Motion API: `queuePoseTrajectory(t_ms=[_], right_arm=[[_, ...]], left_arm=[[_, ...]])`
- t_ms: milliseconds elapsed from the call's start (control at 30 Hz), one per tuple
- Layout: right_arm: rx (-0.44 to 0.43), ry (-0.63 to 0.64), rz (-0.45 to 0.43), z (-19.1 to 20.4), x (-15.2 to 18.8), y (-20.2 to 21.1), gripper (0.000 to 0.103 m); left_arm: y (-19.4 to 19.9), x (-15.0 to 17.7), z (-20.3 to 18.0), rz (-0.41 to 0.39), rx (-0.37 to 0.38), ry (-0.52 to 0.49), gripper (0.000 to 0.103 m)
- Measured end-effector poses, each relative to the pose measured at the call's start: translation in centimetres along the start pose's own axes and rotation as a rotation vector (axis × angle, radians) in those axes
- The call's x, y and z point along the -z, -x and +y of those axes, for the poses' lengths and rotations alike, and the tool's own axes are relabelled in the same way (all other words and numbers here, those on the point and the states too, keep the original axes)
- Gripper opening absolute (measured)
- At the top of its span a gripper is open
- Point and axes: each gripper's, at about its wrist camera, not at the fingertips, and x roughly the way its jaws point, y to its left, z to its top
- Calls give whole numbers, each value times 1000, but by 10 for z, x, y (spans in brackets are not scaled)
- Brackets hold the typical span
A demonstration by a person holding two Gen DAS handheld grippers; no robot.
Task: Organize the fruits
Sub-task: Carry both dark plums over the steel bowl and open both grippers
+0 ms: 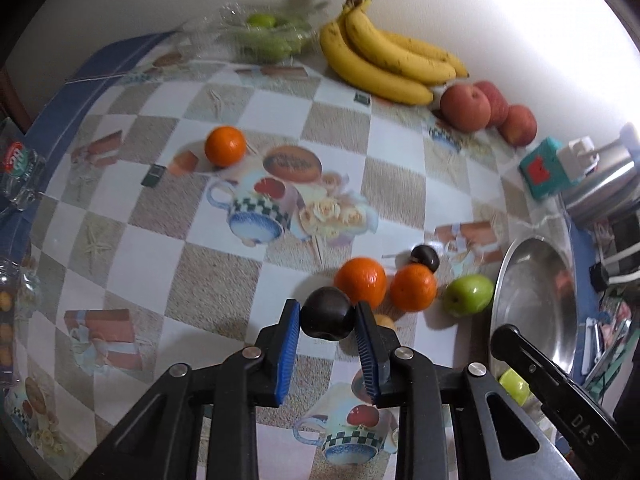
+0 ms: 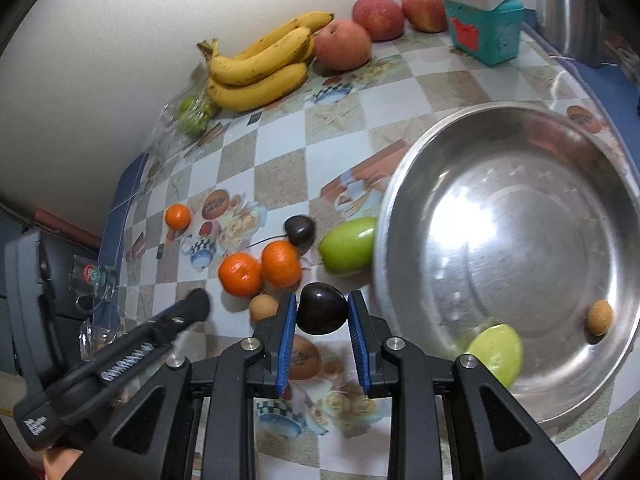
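Observation:
My left gripper [image 1: 328,307] is shut on a dark plum [image 1: 327,320], held just above the table beside two oranges [image 1: 360,282]. My right gripper [image 2: 323,299] is shut on another dark plum [image 2: 322,312], left of the steel bowl [image 2: 384,220]. In that bowl lie a green fruit [image 2: 496,354] and a small tan fruit [image 2: 600,317]. On the table rest a third plum [image 2: 300,230], a green fruit [image 2: 348,245], a tan fruit [image 2: 263,307] and a lone orange [image 1: 225,146]. The left gripper [image 2: 196,306] shows side-on in the right wrist view, its plum hidden.
Bananas [image 1: 384,56] and red apples [image 1: 466,108] line the wall at the back. A plastic bag of green fruit [image 1: 268,36] lies left of them. A teal box [image 2: 482,26] and a metal pot stand at the far right. A glass [image 1: 18,168] stands at the table's left edge.

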Motion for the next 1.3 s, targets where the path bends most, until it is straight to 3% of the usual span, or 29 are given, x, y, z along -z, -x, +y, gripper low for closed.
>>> queuePoseTrajectory(t_ms=[267,700,1000,1300], right_arm=[[90,-72,-68,-32,-6,21,27],[240,-232,-145,-100,-12,45,27],[248,-292,-149,-124,-11,45,27],[269,-277,-113,-126,-11,32,27]], left_arm=[[7,-3,-20,-47,-6,-55,30],[7,14,-95,-84,76,-247,30],[-3,28,-158,-132,114,-425,30],[-25,40,-178,-128,85,-503,30]])
